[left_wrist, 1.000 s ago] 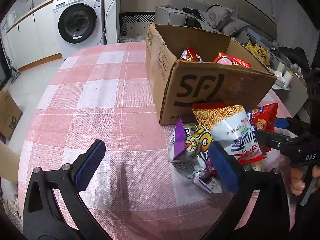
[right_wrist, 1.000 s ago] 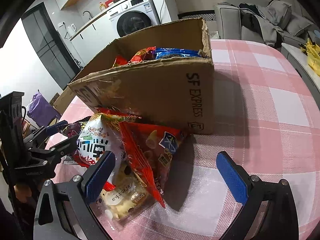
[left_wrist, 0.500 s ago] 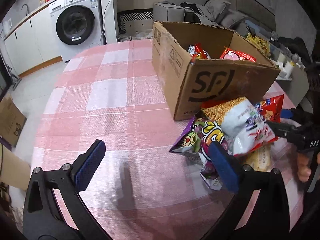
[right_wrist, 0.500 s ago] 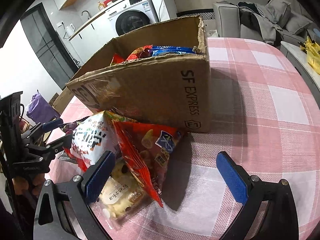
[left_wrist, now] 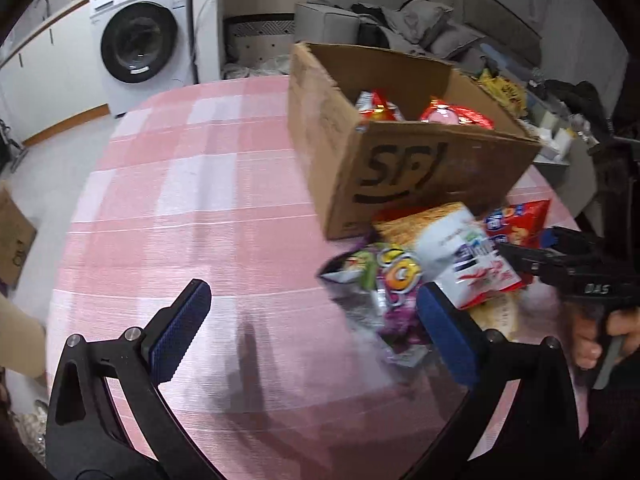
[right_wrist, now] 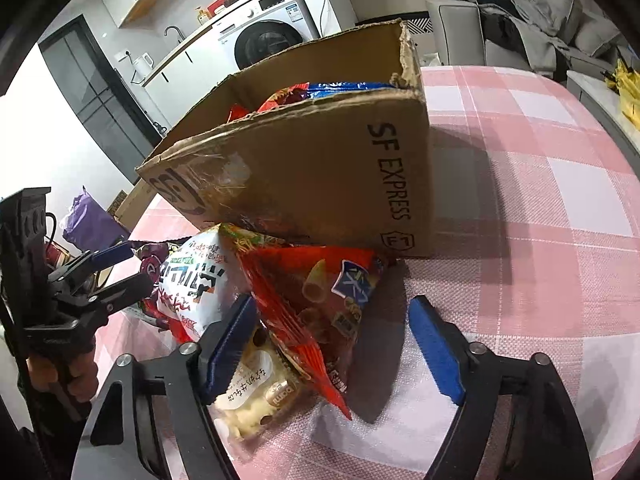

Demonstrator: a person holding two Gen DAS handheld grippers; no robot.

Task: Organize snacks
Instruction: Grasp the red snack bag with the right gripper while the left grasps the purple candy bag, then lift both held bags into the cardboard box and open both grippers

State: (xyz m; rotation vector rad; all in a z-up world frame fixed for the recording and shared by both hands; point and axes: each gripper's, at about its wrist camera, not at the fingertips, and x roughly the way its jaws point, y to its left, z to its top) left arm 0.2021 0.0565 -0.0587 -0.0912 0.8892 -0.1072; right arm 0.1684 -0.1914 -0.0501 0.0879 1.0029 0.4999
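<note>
The left gripper [left_wrist: 312, 332] is hovering over the pink checked surface [left_wrist: 192, 184] with its 2 blue-padded fingers [left_wrist: 180, 330] spread wide and nothing between them; its right finger is sitting just in front of a purple snack bag [left_wrist: 380, 284]. The right gripper [right_wrist: 334, 346] is also standing wide apart, its 2 fingers [right_wrist: 434, 350] straddling a red snack bag [right_wrist: 320, 304] without pressing on it. Under that bag a clear pack of pale round snacks [right_wrist: 252, 396] is lying, touching the gripper's left finger. Beside them a white and red bag [right_wrist: 192, 284] is leaning on the pile, which is resting against the front wall of an open cardboard box [right_wrist: 320, 176] marked SF EXPRESS. Inside the box, 2 red packets [left_wrist: 456, 114] are showing in the left wrist view, and a blue one in the right wrist view. A washing machine [left_wrist: 140, 40] is standing beyond the surface.
</note>
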